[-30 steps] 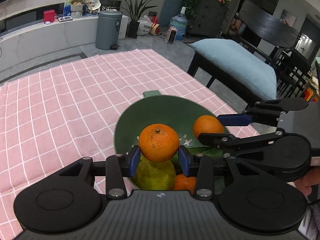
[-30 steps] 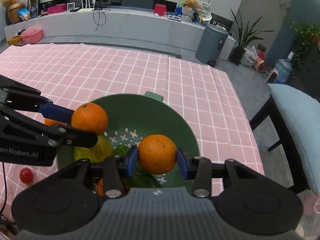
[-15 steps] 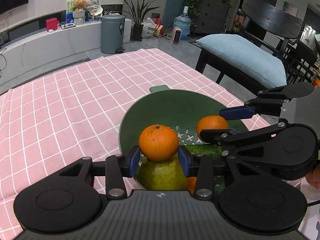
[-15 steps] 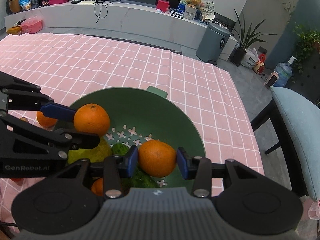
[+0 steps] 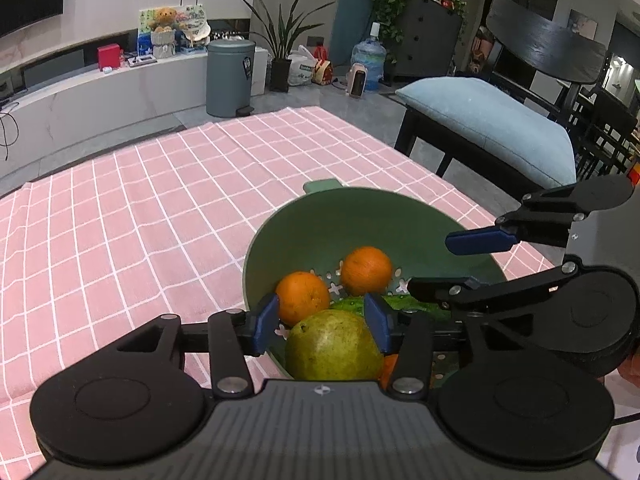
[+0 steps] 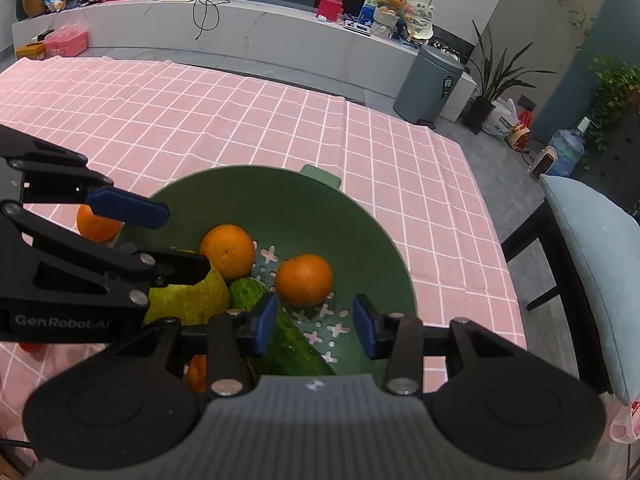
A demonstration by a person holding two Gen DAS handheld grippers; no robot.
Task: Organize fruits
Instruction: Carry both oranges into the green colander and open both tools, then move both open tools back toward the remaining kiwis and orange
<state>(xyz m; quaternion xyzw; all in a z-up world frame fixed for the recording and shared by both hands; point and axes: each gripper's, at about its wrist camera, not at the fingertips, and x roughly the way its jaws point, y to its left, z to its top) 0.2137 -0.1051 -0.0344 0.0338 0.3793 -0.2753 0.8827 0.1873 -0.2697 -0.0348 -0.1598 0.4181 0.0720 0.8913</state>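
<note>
A green colander (image 6: 360, 208) stands on the pink checked cloth and holds two oranges, a yellow-green pear (image 5: 334, 346) and a cucumber (image 6: 280, 336). My left gripper (image 5: 322, 318) hangs over its near rim, jaws opening. One orange (image 5: 302, 298) lies loose in the bowl just past the left pad, free of the pads. My right gripper (image 6: 315, 326) is over the bowl's right side, jaws opening, with nothing gripped. The other orange (image 6: 304, 280) rests on the perforated bottom beyond its fingertips. A third orange (image 6: 98, 226) sits on the cloth outside the colander's left rim.
The cloth (image 6: 200, 120) stretches far and left of the colander. The table's right edge is close, with a blue-cushioned chair (image 6: 592, 248) beside it. A small red fruit (image 6: 28, 346) lies on the cloth at the near left. Each gripper shows at the edge of the other's view.
Both oranges have left the jaws and now lie in the colander. Both pairs of jaws stand wider than before, the left one clearly so.
</note>
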